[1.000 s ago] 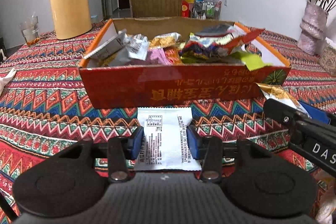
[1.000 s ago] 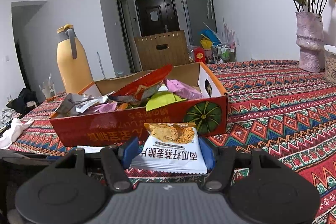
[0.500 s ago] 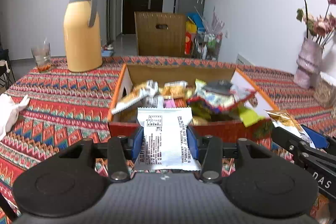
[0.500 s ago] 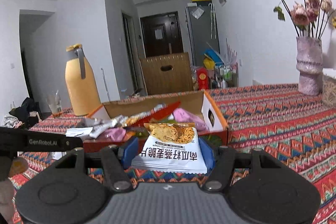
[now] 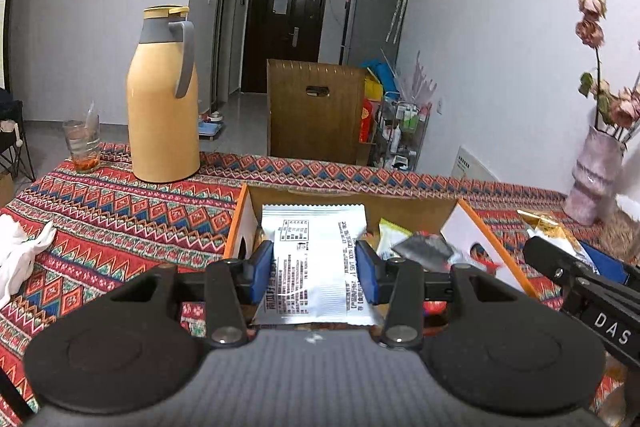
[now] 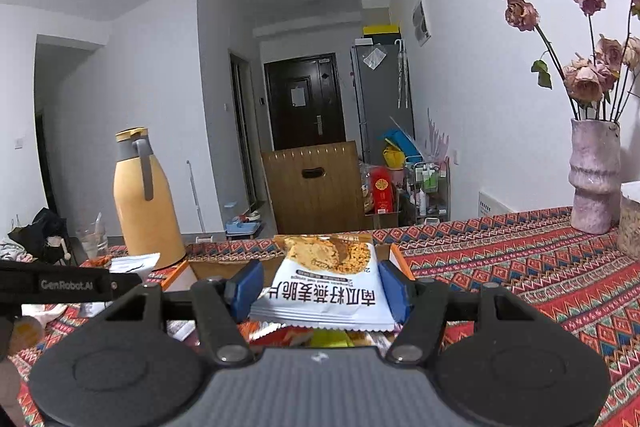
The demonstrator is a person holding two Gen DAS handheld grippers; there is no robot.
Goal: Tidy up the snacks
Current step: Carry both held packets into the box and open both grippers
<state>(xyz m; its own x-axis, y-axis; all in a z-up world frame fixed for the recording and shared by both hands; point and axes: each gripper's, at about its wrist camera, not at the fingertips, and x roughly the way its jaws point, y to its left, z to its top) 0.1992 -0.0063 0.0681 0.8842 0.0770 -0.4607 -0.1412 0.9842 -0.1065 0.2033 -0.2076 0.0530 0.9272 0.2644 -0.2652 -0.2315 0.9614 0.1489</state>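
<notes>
My left gripper (image 5: 315,269) is shut on a white snack packet (image 5: 316,259) with its printed back side up. It hangs over the open cardboard snack box (image 5: 416,205), which holds several loose wrappers. My right gripper (image 6: 322,289) is shut on a white packet with an orange biscuit picture (image 6: 326,279), raised over the same box (image 6: 216,269). In the left wrist view the right gripper's arm (image 5: 580,291) shows at the right edge with its packet (image 5: 548,227). The left gripper's arm (image 6: 56,283) crosses the left of the right wrist view.
A tall yellow thermos (image 5: 164,99) and a glass (image 5: 82,145) stand at the table's far left. A pink vase of dried roses (image 6: 594,175) stands at the right by the wall. White cloth (image 5: 20,259) lies at the left edge. A wooden chair back (image 5: 316,113) rises behind the table.
Both grippers have risen with their packets. The box, which stood ahead of them at table level, now lies lower in view beneath the held packets.
</notes>
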